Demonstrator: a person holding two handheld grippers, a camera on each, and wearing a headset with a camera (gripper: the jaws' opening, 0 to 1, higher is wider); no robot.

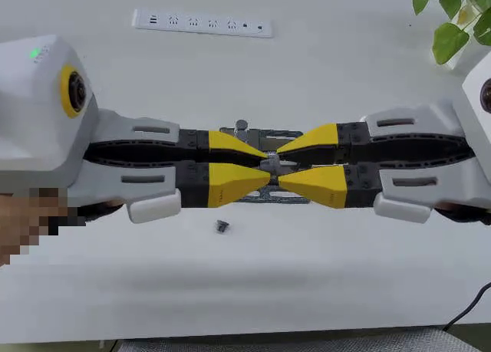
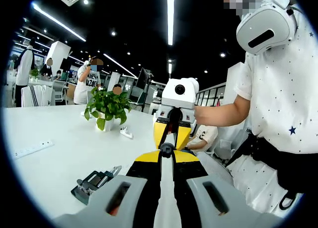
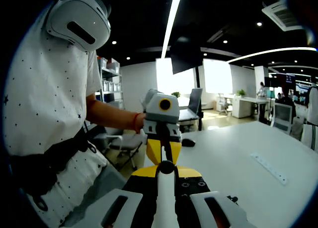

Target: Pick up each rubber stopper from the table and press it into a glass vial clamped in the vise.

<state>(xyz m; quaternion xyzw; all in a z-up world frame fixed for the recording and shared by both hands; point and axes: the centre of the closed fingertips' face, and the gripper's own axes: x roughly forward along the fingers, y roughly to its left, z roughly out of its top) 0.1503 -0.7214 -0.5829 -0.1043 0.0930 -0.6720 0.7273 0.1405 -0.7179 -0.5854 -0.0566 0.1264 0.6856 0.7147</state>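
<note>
Rubber stopper (image 1: 222,227): lies loose on the table (image 1: 253,291), on the person's side of the vise (image 1: 242,126), a little clear of it.
Left gripper (image 1: 266,166): above the vise, fingers drawn together at the tips.
Right gripper (image 1: 278,166): tip to tip with the left, fingers likewise closed. A small dark round piece (image 2: 167,149) sits at the meeting point; which pair holds it cannot be told.
Vial: not made out beneath the fingers.
Technique: part the grippers, descend squarely on the stopper, grip its sides, keep it upright, press straight down the vial's axis.
Surface: plain white, matt, level.
Beyond the vise: power strip (image 1: 201,22), potted plant (image 1: 453,22); open office, ceiling strip lights.
</note>
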